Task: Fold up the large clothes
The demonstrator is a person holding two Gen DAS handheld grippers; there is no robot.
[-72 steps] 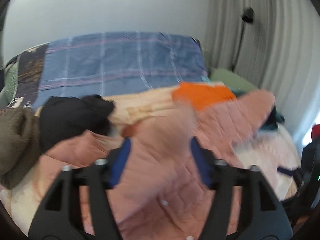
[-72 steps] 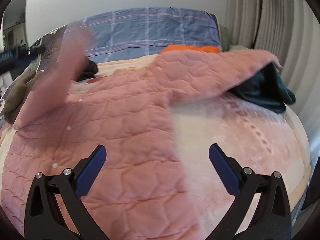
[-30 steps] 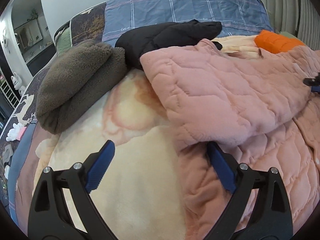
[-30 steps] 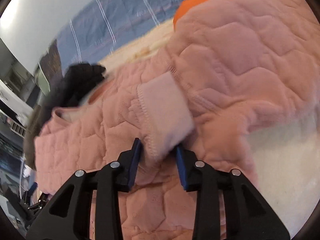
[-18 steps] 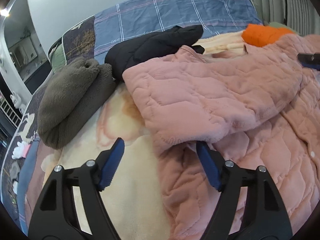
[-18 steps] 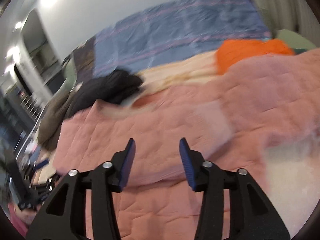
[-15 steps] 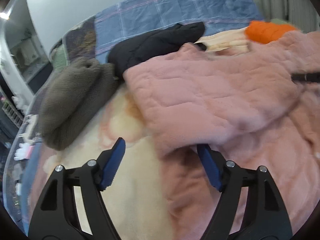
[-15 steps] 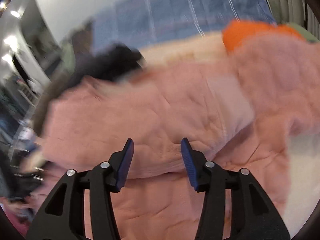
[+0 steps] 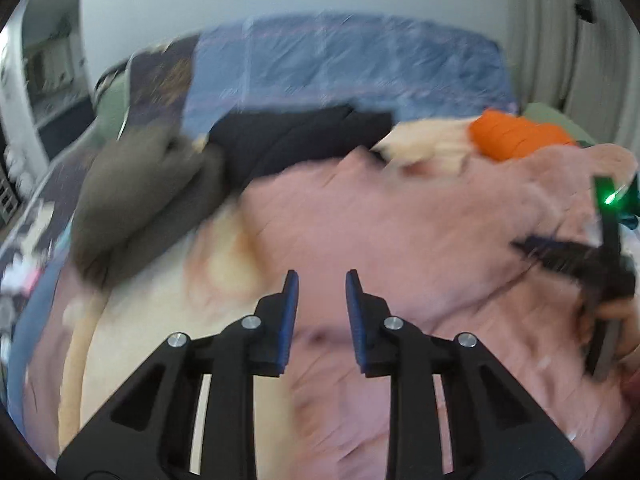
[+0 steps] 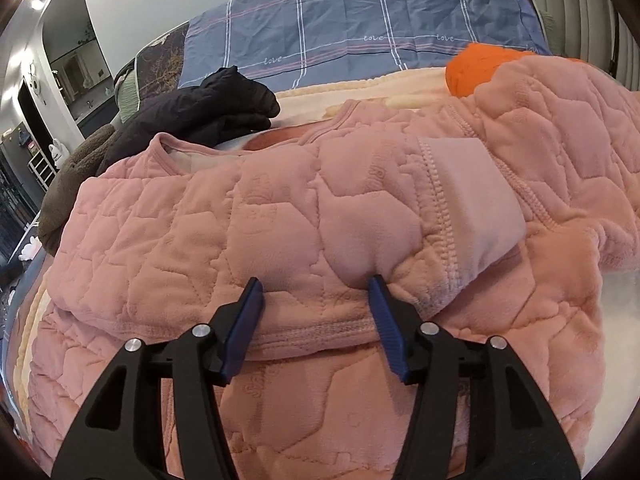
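The bed (image 10: 616, 320) fills both views, its cream fleece blanket (image 9: 168, 344) bare at the lower left of the left wrist frame and a pale strip of free bedding showing at the right edge of the right wrist frame. A blue plaid cover (image 10: 360, 20) spans the top. Across the middle lies the pink quilted jacket (image 10: 240, 220), plush, stitched in honeycomb cells, one sleeve folded over its body so that the smooth lilac cuff (image 10: 468, 196) sits right of centre. Its lower hem runs along the bottom of the frame. At upper left a black puffy garment (image 10: 192, 112) touches the collar; a brown fleece garment (image 10: 64, 192) lies beside it at the left edge. An orange knit (image 10: 476, 64) peeks over the jacket at upper right.

The right gripper (image 10: 316, 292) stands parted, tips against the folded sleeve's edge, clamping nothing. The left gripper (image 9: 318, 284), blurred, shows a narrow gap with nothing in it, above the jacket.
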